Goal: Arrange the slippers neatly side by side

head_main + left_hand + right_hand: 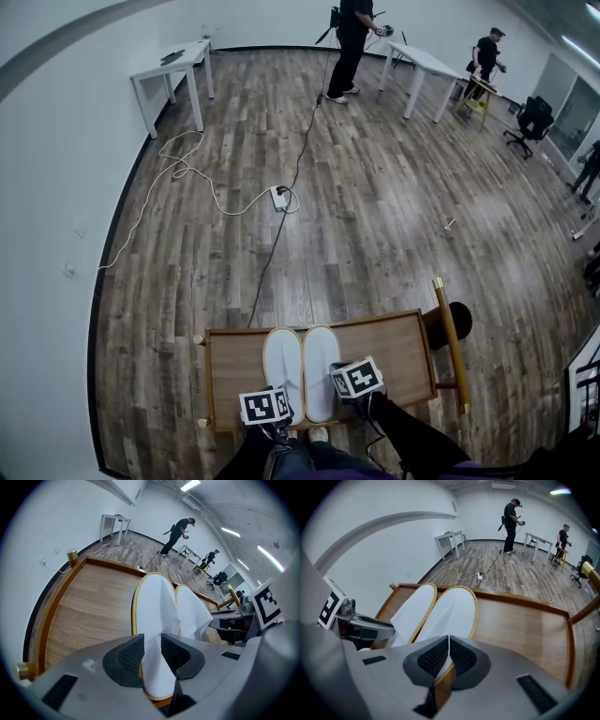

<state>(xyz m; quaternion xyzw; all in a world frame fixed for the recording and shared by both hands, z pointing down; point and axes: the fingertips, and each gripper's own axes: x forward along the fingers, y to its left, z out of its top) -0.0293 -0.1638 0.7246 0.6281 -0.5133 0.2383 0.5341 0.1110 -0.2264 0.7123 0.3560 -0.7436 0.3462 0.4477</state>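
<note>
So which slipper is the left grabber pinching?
The left slipper, the one on the head view's left. The left gripper pinches its white near end; the right slipper beside it is pinched by the right gripper.

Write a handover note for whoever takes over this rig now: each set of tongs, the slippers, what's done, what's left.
Left tongs: shut on the heel end of the left slipper.
Right tongs: shut on the heel end of the right slipper.
Slippers: flat on the wooden table, side by side, touching, toes pointing away.
Done: the pair looks aligned.
To do: probably just open both tongs and lift clear.
</note>
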